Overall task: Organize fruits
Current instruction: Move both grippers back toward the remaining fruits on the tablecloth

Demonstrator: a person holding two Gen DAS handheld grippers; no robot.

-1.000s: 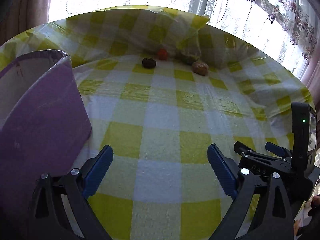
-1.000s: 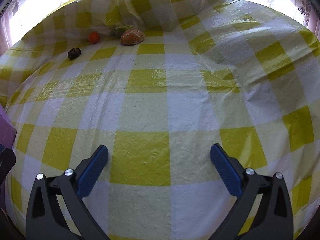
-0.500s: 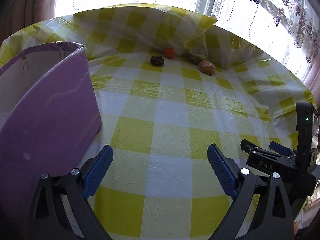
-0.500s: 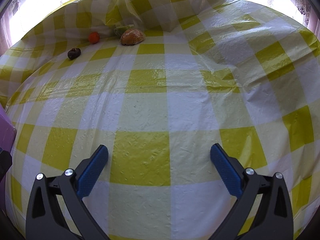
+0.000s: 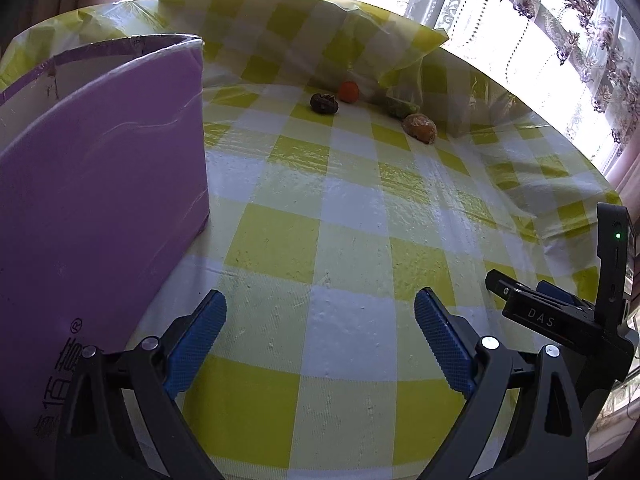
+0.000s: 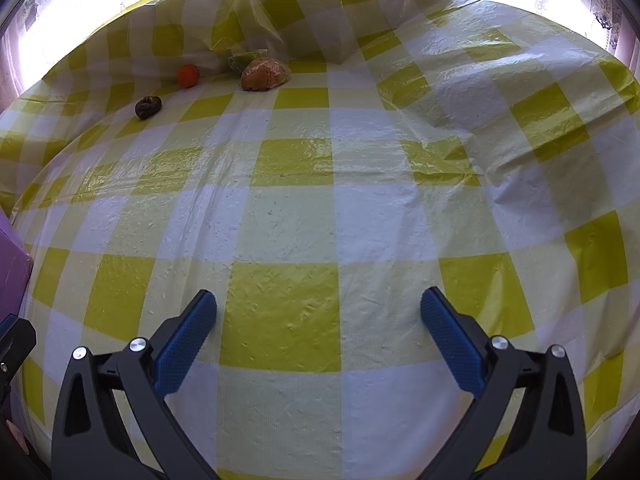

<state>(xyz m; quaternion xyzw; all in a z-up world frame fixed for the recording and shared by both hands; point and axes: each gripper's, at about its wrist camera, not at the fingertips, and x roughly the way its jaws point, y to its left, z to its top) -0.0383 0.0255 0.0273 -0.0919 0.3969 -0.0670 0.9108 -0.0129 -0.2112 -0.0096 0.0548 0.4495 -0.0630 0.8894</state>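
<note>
Far across the checked tablecloth lie a dark brown fruit (image 5: 324, 103), a small orange fruit (image 5: 348, 91), a green fruit (image 5: 399, 107) half under a fold, and a tan netted fruit (image 5: 419, 128). The right wrist view shows them too: dark fruit (image 6: 148, 107), orange fruit (image 6: 188, 75), green fruit (image 6: 242, 60), tan fruit (image 6: 265, 75). My left gripper (image 5: 320, 316) is open and holds nothing, close beside the purple box (image 5: 100, 184). My right gripper (image 6: 318, 316) is open and holds nothing, low over the cloth.
The purple box stands open-topped at the left, its corner (image 6: 12, 272) showing in the right wrist view. The right gripper's body (image 5: 568, 312) sits at the left view's right edge. The cloth (image 6: 320, 160) bunches up at the back before a curtained window (image 5: 560, 12).
The left gripper has swung left and back, so the purple box fills more of its view and the fruits sit further right. The right gripper has stayed still.
</note>
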